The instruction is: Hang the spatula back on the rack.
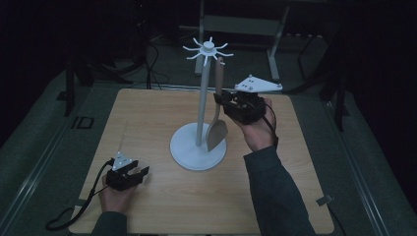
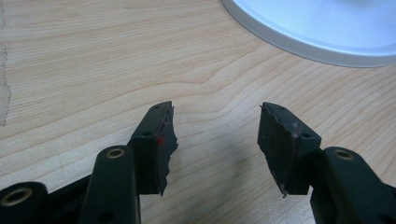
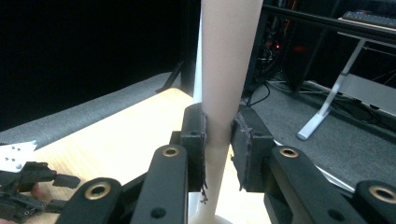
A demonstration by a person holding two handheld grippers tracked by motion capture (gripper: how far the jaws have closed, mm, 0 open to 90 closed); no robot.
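- Nearest the person, the left gripper [image 1: 129, 173] rests on the table [image 1: 147, 123], jaws spread and holding nothing, apparently idle.
- Farther off, the right gripper [image 1: 227, 101] clamps the wooden spatula [image 1: 217, 129] by its handle, upright beside the white stand [image 1: 198, 142], seemingly so its top meets a hook [image 1: 217, 55].

a light wooden table [image 1: 147, 123] with rounded corners stands on dark grey floor [image 1: 44, 132]. directly on it stands a white utensil stand's round base [image 1: 189, 152], right of centre. the left gripper [image 1: 129, 175] seems to rest near the front left corner.
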